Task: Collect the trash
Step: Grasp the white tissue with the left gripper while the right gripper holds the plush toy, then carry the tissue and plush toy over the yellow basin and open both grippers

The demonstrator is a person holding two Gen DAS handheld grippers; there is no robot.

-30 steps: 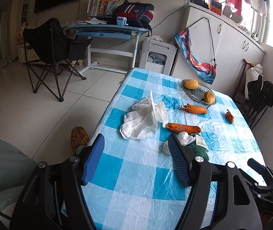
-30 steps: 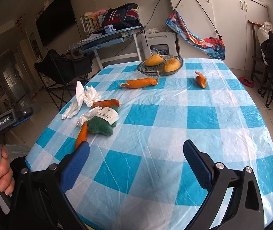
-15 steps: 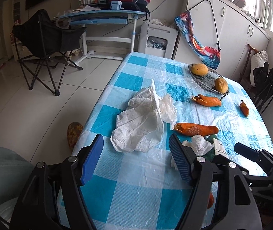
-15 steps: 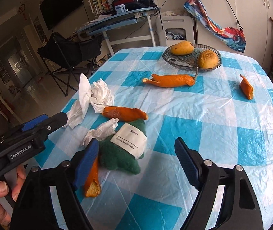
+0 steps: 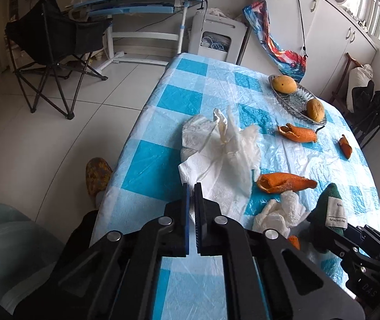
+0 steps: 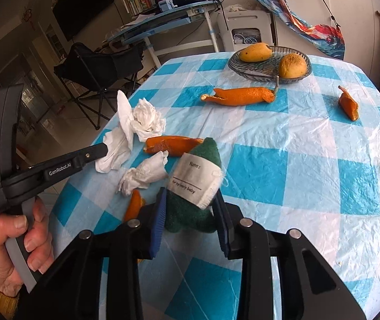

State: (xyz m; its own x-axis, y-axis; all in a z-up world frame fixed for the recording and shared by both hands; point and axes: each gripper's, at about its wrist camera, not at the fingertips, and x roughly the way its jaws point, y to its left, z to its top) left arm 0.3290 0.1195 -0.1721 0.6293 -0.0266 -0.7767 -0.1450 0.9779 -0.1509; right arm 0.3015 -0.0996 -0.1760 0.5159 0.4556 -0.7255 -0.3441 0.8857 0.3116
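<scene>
My left gripper [image 5: 191, 186] is shut, its tips at the near edge of a large crumpled white tissue [image 5: 222, 149]; whether they pinch it I cannot tell. It also shows in the right wrist view [image 6: 102, 150] against that tissue [image 6: 136, 125]. My right gripper [image 6: 190, 202] is closed around a green cloth item with a white label [image 6: 195, 186]. A small tissue wad [image 6: 144, 173] and orange peels [image 6: 174, 144] [image 6: 134, 204] [image 6: 240, 96] [image 6: 348, 104] lie on the blue checked tablecloth [image 6: 296, 176].
A glass dish [image 6: 267, 65] with two fruits stands at the table's far side. A folding chair [image 5: 54, 40], a desk [image 5: 136, 2] and a white unit [image 5: 216, 37] stand on the floor beyond. A slipper [image 5: 98, 173] lies by the table's left edge.
My left gripper has closed at the big tissue's near edge. My right gripper has moved forward and closed around the green cloth item.
</scene>
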